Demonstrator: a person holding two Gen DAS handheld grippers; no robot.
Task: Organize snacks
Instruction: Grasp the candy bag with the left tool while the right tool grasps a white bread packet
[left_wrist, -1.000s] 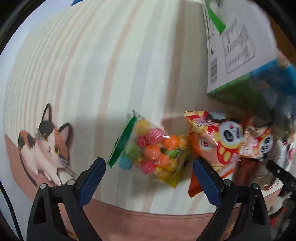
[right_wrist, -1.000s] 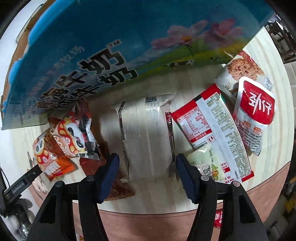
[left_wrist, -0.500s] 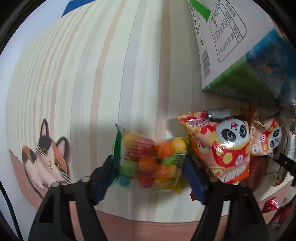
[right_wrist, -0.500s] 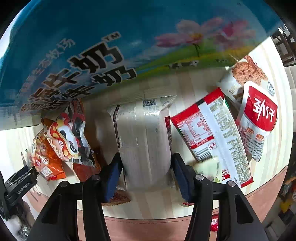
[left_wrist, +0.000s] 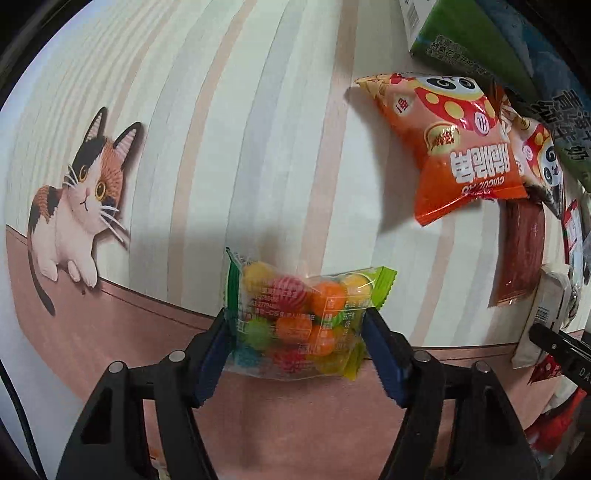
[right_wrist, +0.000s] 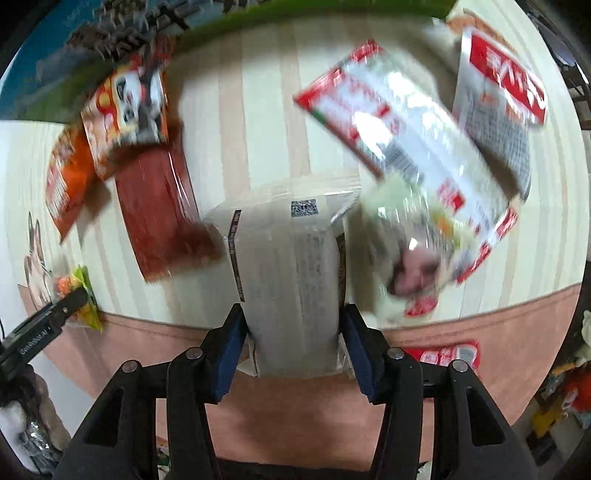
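The left hand-held gripper (left_wrist: 297, 334) has its blue pads pressed on both ends of a clear plastic packet of coloured candy balls with green sealed edges (left_wrist: 299, 317); its jaws are opening slightly, yet the packet is clamped between them, over the pink border of the striped cat-print cloth covering the bench (left_wrist: 207, 155). The right hand-held gripper (right_wrist: 293, 341) clamps a pale grey rectangular foil snack packet with a printed square code (right_wrist: 291, 266) at a medium width, the packet standing out over the same cloth. On the bench lie an orange crinkly panda-print snack bag (left_wrist: 454, 144), a dark red flat strip packet (right_wrist: 162, 218), and a red-and-white printed sachet (right_wrist: 406, 147), blurred in the right wrist view. A green and blue carton (left_wrist: 476, 40) stands at the far edge.
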